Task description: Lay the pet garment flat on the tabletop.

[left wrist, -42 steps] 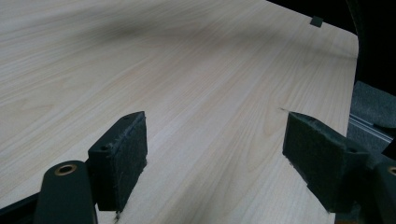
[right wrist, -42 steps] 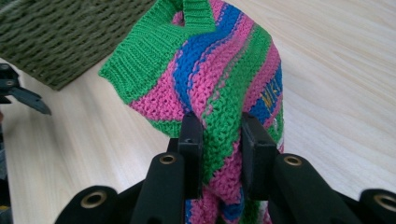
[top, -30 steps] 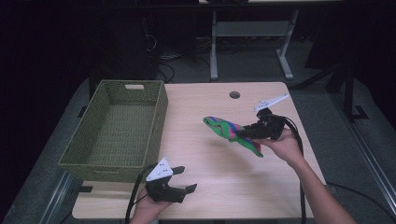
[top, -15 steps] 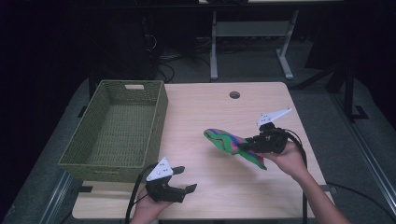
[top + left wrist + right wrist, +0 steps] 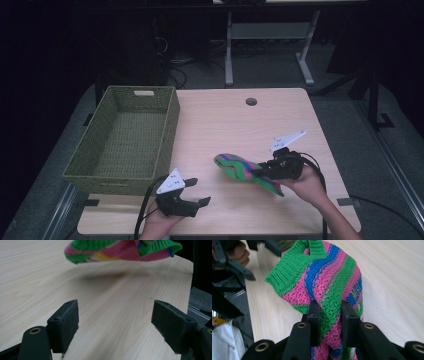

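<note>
**A Stripy Sock Up in the Air**

The right gripper (image 5: 262,172) is pinching a knitted sock (image 5: 242,169) (green, pink and blue stripes) and holding it just above the wooden table (image 5: 225,120), near the right front. The left gripper (image 5: 197,192) is resting low at the front edge, its jaws spread wide around nothing. The green woven basket (image 5: 82,167) is sitting at the left, with nothing lying in it.

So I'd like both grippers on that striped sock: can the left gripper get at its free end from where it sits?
Probably yes. The left gripper has open jaws and bare table ahead of it, and the sock hangs past them, pinched by the right gripper.
</note>
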Available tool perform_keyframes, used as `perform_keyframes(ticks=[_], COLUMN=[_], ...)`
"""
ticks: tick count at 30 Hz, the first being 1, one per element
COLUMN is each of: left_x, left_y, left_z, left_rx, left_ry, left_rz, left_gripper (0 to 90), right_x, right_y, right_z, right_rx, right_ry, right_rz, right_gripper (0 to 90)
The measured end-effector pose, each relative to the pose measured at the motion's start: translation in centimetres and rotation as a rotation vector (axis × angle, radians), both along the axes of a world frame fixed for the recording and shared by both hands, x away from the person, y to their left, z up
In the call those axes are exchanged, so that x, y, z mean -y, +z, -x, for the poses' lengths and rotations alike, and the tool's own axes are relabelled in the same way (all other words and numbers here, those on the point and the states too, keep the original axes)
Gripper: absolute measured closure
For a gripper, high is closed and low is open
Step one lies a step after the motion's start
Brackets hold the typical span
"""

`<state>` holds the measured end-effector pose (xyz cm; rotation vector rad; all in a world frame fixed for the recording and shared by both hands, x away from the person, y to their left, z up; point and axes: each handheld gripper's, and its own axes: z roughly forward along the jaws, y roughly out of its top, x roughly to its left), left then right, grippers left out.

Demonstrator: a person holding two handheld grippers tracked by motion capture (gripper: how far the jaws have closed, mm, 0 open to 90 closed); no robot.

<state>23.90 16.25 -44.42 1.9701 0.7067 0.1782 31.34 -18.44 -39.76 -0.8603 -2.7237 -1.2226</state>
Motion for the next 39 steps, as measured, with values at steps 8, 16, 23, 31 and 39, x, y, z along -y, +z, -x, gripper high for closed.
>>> perform_keyframes(ticks=[8, 16, 23, 31, 39], left_x=[0.0, 0.0, -0.2, -0.1, -0.2], left_y=[0.1, 0.0, 0.1, 0.1, 0.2], left_z=[0.0, 0.0, 0.0, -0.1, 0.0], left_rx=[0.004, 0.004, 0.004, -0.002, 0.002], left_ry=[0.001, 0.000, 0.005, 0.002, 0.013], left_rz=[0.003, 0.003, 0.012, 0.007, 0.016], left_gripper=[21.5, 21.6, 21.5, 21.5, 21.5], right_x=[-1.4, -3.0, -4.2, -4.9, -9.3], right_y=[-1.8, -3.3, -4.5, -2.5, -3.7], right_z=[0.6, 1.7, 2.3, 4.1, 5.2], right_rx=[-0.019, -0.026, -0.033, 0.052, 0.099], right_ry=[0.022, 0.061, 0.106, 0.139, 0.286], right_rz=[0.070, 0.122, 0.178, 0.122, 0.210], right_gripper=[72.5, 68.9, 47.5, 40.7, 49.4])
